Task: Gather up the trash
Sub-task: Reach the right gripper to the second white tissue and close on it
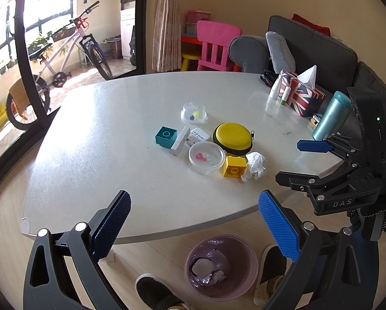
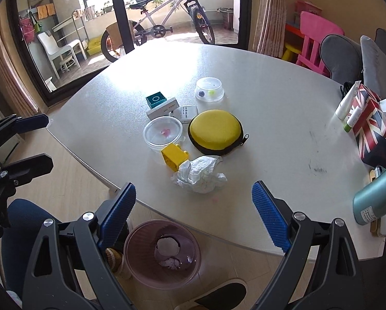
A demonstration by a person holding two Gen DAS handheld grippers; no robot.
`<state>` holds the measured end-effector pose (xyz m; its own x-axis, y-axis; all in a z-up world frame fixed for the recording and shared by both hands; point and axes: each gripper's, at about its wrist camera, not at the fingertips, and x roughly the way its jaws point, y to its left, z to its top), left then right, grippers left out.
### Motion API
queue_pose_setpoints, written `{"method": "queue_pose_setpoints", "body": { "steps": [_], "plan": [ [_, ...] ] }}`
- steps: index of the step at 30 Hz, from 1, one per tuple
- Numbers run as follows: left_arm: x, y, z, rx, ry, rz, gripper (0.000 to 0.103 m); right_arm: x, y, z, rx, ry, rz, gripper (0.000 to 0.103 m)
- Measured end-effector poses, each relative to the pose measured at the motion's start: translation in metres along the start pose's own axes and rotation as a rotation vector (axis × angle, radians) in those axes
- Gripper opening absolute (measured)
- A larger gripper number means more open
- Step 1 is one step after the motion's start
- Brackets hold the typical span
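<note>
A crumpled white tissue [image 1: 255, 165] [image 2: 199, 173] lies on the grey table [image 1: 102, 142] [image 2: 270, 98] near its front edge, touching a yellow block [image 1: 233, 166] [image 2: 174, 156]. On the floor below that edge stands a purple trash bin [image 1: 244, 281] [image 2: 141, 266] with some crumpled paper inside. My left gripper [image 1: 195, 223] [image 2: 41, 143] is open and empty, out in front of the table above the bin. My right gripper [image 2: 193, 215] [image 1: 293, 160] is open and empty too, its fingers spread just short of the tissue.
A yellow round case [image 1: 233, 135] [image 2: 215, 129], two clear containers [image 1: 206, 156] [image 1: 193, 112], a teal block [image 1: 166, 135] and white boxes [image 1: 180, 140] cluster mid-table. At the right are a flag-patterned tissue box [image 2: 373, 124] and a teal bottle [image 2: 376, 196]. A person's shoes [image 1: 154, 292] flank the bin.
</note>
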<state>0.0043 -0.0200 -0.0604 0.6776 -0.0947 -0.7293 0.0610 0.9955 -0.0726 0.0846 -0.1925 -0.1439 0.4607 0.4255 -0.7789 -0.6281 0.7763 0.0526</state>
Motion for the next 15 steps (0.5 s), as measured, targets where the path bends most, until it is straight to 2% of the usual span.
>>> {"method": "queue_pose_setpoints", "body": {
  "steps": [5, 15],
  "plan": [
    [0.005, 0.002, 0.001, -0.003, 0.008, 0.001, 0.095, 0.018, 0.004, 0.003, -0.028, 0.035, 0.012, 0.089],
    [0.011, 0.004, 0.003, -0.004, 0.017, -0.002, 0.095, 0.043, 0.003, 0.003, -0.026, 0.09, 0.04, 0.057]
  ]
}}
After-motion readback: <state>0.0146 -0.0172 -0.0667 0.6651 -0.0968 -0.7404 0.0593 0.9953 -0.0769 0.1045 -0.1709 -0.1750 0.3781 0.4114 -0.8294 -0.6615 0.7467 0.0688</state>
